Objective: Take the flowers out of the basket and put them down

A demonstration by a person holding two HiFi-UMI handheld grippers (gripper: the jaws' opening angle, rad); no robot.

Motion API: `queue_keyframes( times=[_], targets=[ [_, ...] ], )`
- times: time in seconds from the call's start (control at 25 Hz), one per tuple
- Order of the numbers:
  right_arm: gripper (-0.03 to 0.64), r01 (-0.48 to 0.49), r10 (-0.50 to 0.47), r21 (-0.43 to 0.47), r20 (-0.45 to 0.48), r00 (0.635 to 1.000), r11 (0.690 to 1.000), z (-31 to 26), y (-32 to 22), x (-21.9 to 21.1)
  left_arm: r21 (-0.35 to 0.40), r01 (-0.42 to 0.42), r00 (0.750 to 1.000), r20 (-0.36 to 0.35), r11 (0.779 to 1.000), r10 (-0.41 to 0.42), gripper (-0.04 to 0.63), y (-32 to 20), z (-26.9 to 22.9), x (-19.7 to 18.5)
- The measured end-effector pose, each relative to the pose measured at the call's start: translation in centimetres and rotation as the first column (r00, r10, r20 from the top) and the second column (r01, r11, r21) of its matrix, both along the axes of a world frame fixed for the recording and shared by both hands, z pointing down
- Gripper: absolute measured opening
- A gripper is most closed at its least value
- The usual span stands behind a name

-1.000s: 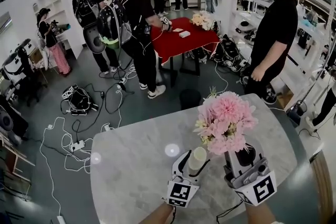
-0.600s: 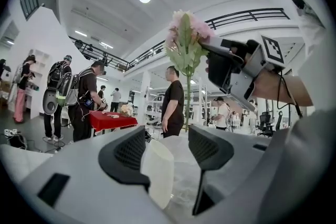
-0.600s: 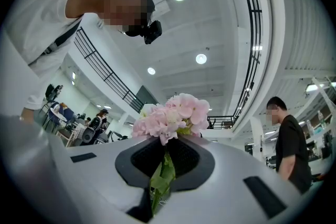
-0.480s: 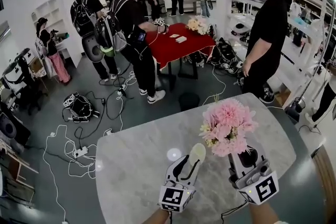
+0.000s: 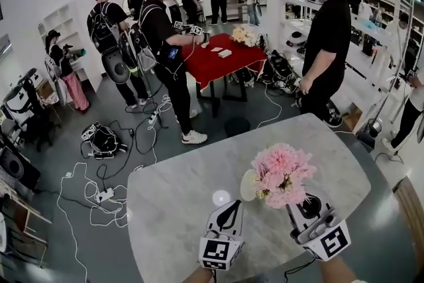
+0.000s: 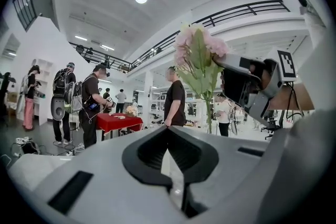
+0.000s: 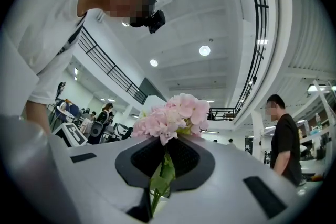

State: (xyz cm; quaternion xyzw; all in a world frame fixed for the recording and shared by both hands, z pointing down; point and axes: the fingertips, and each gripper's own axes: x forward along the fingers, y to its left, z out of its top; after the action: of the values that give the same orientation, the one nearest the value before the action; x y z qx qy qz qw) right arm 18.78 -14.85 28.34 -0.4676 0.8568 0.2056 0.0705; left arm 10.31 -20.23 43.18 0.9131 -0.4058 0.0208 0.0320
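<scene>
Your right tongs (image 5: pixel 296 207) are clamped on the stems of the flowers (image 5: pixel 281 174), which stand upright over the desk (image 5: pixel 172 202), long axis vertical. Your left tongs (image 5: pixel 233 205), just beside, have just closed on nothing. The desk lies directly below, so the right hand does the lowering.

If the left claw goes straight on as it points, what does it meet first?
Probably nothing near. The left claw, just closed on nothing, points left of the flower stem; far ahead in line stands a man in black.
</scene>
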Motion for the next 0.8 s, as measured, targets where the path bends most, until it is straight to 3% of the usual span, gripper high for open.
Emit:
queue_keyframes(
  times=[0.44,0.8],
  targets=[
    [0.037,0.122,-0.14,-0.193,-0.085,0.986,0.974,6.1,3.9,-3.5,-0.048,0.045,0.998,0.037,0.998,-0.043,0.005,3.2,1.5,-3.6],
    [0.037,0.284,-0.341,-0.343,-0.116,0.933,0.895,12.2,4.5,-6.0,-0.172,0.143,0.989,0.047,0.975,-0.137,0.005,3.4,6.5,-5.9]
  ],
)
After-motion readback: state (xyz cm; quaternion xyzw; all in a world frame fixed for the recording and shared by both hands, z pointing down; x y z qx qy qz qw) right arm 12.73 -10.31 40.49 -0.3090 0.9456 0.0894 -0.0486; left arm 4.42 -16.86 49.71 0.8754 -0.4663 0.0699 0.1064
